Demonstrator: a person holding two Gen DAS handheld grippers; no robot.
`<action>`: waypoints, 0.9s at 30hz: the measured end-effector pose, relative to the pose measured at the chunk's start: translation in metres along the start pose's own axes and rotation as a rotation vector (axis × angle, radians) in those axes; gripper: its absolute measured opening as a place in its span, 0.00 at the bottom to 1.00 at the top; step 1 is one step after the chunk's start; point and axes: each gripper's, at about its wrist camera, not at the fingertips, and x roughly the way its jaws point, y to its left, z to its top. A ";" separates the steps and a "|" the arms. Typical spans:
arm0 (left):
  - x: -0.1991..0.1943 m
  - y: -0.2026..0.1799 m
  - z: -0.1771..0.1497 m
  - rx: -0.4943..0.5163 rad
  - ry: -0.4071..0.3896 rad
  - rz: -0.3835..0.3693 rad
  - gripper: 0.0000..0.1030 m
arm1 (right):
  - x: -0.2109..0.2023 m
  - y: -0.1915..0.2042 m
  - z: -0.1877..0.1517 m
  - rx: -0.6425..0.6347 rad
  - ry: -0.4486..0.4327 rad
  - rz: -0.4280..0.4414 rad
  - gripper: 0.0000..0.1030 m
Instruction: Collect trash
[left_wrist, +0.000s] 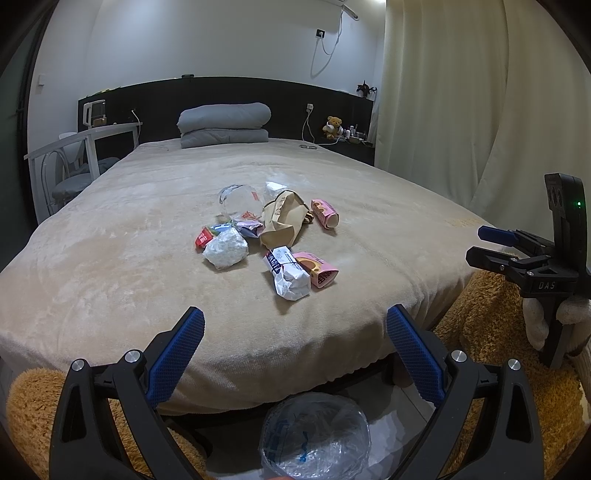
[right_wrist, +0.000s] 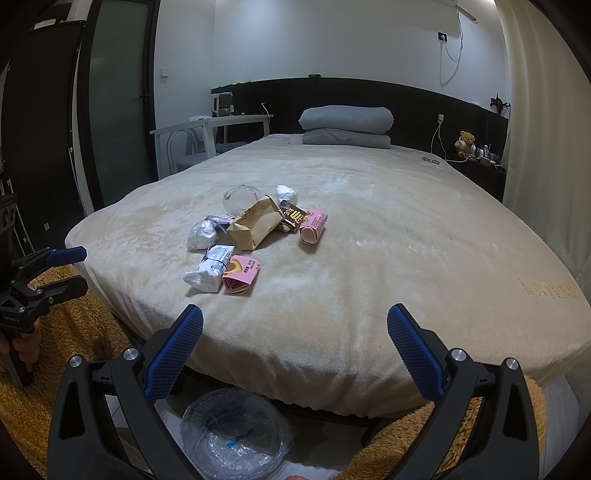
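Evidently the collecting had not begun: the heap of crumpled wrappers, pink snack cartons and a tan paper bag (left_wrist: 280, 221) lay untouched on the beige plush bedspread (left_wrist: 110, 266), toward the middle of the near half of the bed. Nearest the foot lay a white crinkled wrapper (left_wrist: 290, 278) touching a pink carton (left_wrist: 317, 269). A round bin lined with clear plastic (left_wrist: 314, 439) stood on the floor just below the foot edge. The left gripper (left_wrist: 295, 332) hung short of that edge, jaws wide apart and empty; the right gripper (right_wrist: 295, 332) likewise, jaws apart. The next move probably called for reaching forward over the edge to the nearest wrapper. The bedspread around the heap was bare, leaving open room; an orange shaggy rug (right_wrist: 74, 332) flanked the bin
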 end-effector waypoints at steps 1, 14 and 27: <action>0.000 -0.001 0.000 -0.001 0.000 -0.003 0.94 | 0.000 0.001 -0.002 -0.001 0.000 0.001 0.96; 0.014 0.001 -0.001 -0.049 0.055 -0.033 0.94 | 0.003 -0.005 -0.006 0.036 0.034 0.018 0.96; 0.047 0.032 0.018 -0.165 0.141 -0.025 0.94 | 0.042 -0.019 0.034 0.088 0.083 0.138 0.96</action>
